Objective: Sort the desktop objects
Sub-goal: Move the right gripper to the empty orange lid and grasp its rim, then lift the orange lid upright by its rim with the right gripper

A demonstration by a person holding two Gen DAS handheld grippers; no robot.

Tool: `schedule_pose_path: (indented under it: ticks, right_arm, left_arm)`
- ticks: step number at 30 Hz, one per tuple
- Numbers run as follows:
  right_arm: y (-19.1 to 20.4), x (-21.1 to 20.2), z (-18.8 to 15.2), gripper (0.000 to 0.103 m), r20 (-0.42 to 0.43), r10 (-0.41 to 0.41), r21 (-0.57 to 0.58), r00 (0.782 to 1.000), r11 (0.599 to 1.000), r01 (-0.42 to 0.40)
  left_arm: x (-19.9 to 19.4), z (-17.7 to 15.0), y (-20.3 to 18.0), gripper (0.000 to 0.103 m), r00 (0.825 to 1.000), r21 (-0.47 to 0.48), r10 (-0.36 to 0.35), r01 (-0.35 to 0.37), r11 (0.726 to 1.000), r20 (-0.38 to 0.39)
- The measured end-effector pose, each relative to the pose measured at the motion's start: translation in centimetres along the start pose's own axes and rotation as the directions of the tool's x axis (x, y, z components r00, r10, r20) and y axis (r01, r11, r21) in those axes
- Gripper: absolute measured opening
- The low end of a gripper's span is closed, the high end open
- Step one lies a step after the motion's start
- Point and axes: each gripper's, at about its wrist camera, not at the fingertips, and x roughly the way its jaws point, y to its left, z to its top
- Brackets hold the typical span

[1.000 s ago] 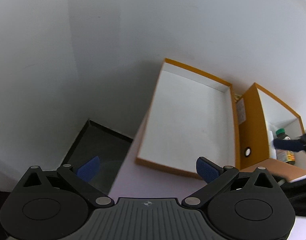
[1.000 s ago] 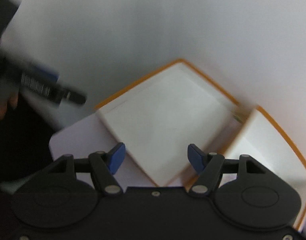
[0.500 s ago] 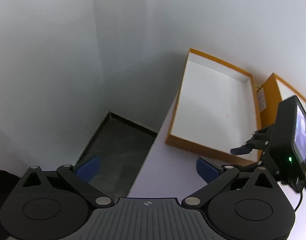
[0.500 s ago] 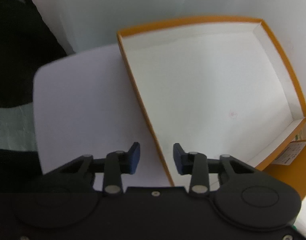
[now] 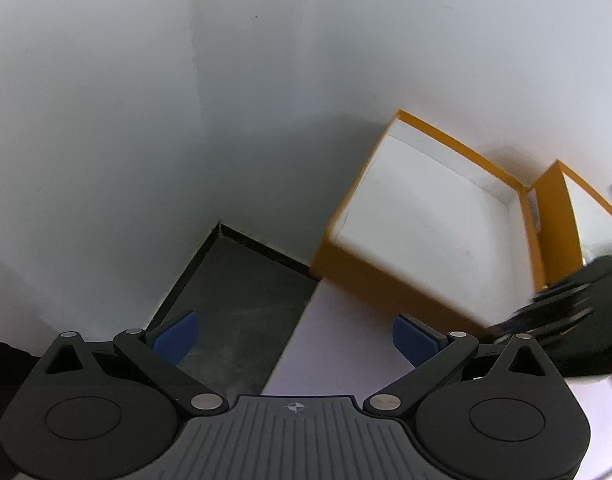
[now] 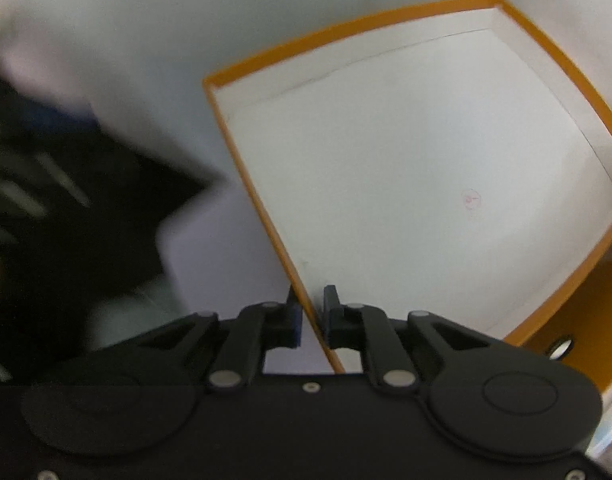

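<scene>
Right wrist view: shallow orange box [image 6: 421, 168] with white inside is sitting on the pale tabletop [image 6: 226, 248], its near-left wall running straight down between the fingers of the right gripper [image 6: 310, 312]. Jaws have just been closing and are now clamping that wall, one blue pad outside, the other finger inside the box. Box is holding nothing but a faint pink mark on its floor. A second orange box [image 6: 577, 312] is butting against its right side.

Left wrist view: left gripper [image 5: 296, 330] is hanging over the table's left edge, jaws spread wide with nothing between them, dark floor [image 5: 234, 304] and white wall [image 5: 106, 120] beyond. Same box is lying ahead-right, with the right gripper showing as a black blur at its near corner.
</scene>
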Motion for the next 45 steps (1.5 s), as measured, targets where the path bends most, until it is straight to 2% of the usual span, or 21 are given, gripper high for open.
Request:
schedule_pose_path:
  ticks: [2, 3, 5, 7, 9, 12, 14, 20, 21, 22, 24, 28, 30, 33, 34, 35, 36, 37, 40, 43, 45]
  right_arm:
    - [-0.6, -3.2, 0.6, 0.008, 0.09, 0.111, 0.102, 0.99, 0.987, -0.12]
    - [-1.0, -5.2, 0.8, 0.007, 0.152, 0.17, 0.151, 0.974, 0.97, -0.193]
    - [-1.7, -7.8, 0.9, 0.007, 0.243, 0.245, 0.211, 0.939, 0.931, -0.298]
    - [-3.0, -10.2, 0.2, 0.005, 0.345, 0.308, 0.267, 0.886, 0.874, -0.407]
    - [-4.3, -12.0, -1.0, 0.004, 0.427, 0.343, 0.292, 0.837, 0.823, -0.487]
    - [-6.4, -14.3, -3.1, 0.004, 0.508, 0.324, 0.327, 0.798, 0.785, -0.527]
    - [-7.4, -15.4, -4.6, 0.007, 0.536, 0.303, 0.339, 0.788, 0.777, -0.53]
    - [-10.2, -20.2, -8.7, 0.022, 0.582, 0.165, 0.36, 0.797, 0.826, -0.434]
    - [-10.4, -21.3, -9.4, 0.036, 0.567, 0.105, 0.361, 0.817, 0.86, -0.361]
    - [-10.5, -21.7, -9.5, 0.05, 0.561, 0.083, 0.36, 0.823, 0.871, -0.334]
    - [-10.4, -23.0, -9.9, 0.06, 0.53, -0.006, 0.343, 0.848, 0.916, -0.208]
    - [-9.4, -24.3, -9.2, 0.063, 0.474, -0.078, 0.262, 0.877, 0.963, -0.056]
    - [-8.5, -24.9, -8.5, 0.066, 0.44, -0.157, 0.211, 0.884, 0.975, 0.068]
    - [-7.7, -24.1, -7.6, 0.066, 0.354, -0.24, 0.12, 0.904, 0.97, 0.21]
    - [-7.7, -23.8, -7.5, 0.062, 0.33, -0.257, 0.102, 0.908, 0.966, 0.237]
    - [-7.7, -23.3, -7.4, 0.061, 0.299, -0.293, 0.082, 0.908, 0.956, 0.281]
    - [-7.9, -22.8, -7.5, 0.056, 0.278, -0.341, 0.057, 0.898, 0.939, 0.339]
    - [-8.2, -23.1, -7.5, 0.058, 0.275, -0.364, 0.049, 0.89, 0.93, 0.365]
    - [-10.7, -23.9, -8.5, 0.055, 0.297, -0.345, 0.088, 0.89, 0.938, 0.334]
    - [-13.3, -24.7, -9.7, 0.054, 0.354, -0.28, 0.168, 0.892, 0.958, 0.234]
    - [-15.4, -25.3, -11.2, 0.053, 0.408, -0.243, 0.222, 0.88, 0.961, 0.162]
  left_arm:
    - [0.2, 0.6, 0.1, 0.103, 1.0, -0.007, 0.008, -0.008, 1.0, -0.001]
    - [0.4, 1.0, 0.0, 0.103, 1.0, -0.003, 0.012, -0.012, 1.0, -0.002]
    - [0.5, 2.0, -0.6, 0.103, 1.0, 0.008, 0.008, -0.008, 1.0, 0.009]
    - [0.4, 3.3, -2.0, 0.103, 1.0, 0.018, -0.01, 0.01, 1.0, 0.026]
    - [0.1, 4.6, -3.6, 0.103, 0.998, 0.035, -0.032, 0.031, 0.999, 0.046]
    - [-0.8, 6.3, -6.8, 0.103, 0.994, 0.083, -0.062, 0.055, 0.995, 0.085]
    - [-1.6, 7.0, -9.0, 0.102, 0.989, 0.124, -0.093, 0.078, 0.989, 0.115]
    - [-2.4, 7.4, -15.2, 0.102, 0.978, 0.244, -0.157, 0.12, 0.962, 0.136]
    - [-2.3, 7.0, -15.9, 0.102, 0.978, 0.256, -0.159, 0.119, 0.959, 0.139]
    - [-2.3, 6.6, -16.7, 0.102, 0.977, 0.269, -0.161, 0.118, 0.956, 0.142]
    - [-2.2, 6.2, -18.6, 0.102, 0.978, 0.296, -0.161, 0.115, 0.948, 0.135]
    - [-2.2, 5.2, -20.8, 0.102, 0.977, 0.326, -0.173, 0.125, 0.937, 0.123]
    - [-2.1, 4.6, -21.6, 0.102, 0.977, 0.338, -0.177, 0.128, 0.932, 0.119]
    - [-1.7, 3.8, -22.4, 0.102, 0.979, 0.333, -0.182, 0.141, 0.932, 0.095]
    - [-1.6, 3.6, -22.5, 0.102, 0.979, 0.328, -0.18, 0.141, 0.934, 0.091]
    - [-1.5, 3.4, -22.5, 0.102, 0.98, 0.322, -0.177, 0.14, 0.936, 0.087]
    - [-1.4, 3.2, -22.6, 0.102, 0.982, 0.321, -0.167, 0.132, 0.938, 0.085]
    - [-1.3, 3.1, -22.6, 0.102, 0.984, 0.32, -0.16, 0.125, 0.939, 0.084]
    - [-1.4, 2.6, -22.2, 0.102, 0.989, 0.301, -0.123, 0.092, 0.949, 0.084]
    - [-1.7, 2.2, -21.6, 0.102, 0.992, 0.286, -0.104, 0.079, 0.955, 0.072]
    - [-2.0, 1.7, -21.1, 0.102, 0.994, 0.287, -0.086, 0.064, 0.956, 0.063]
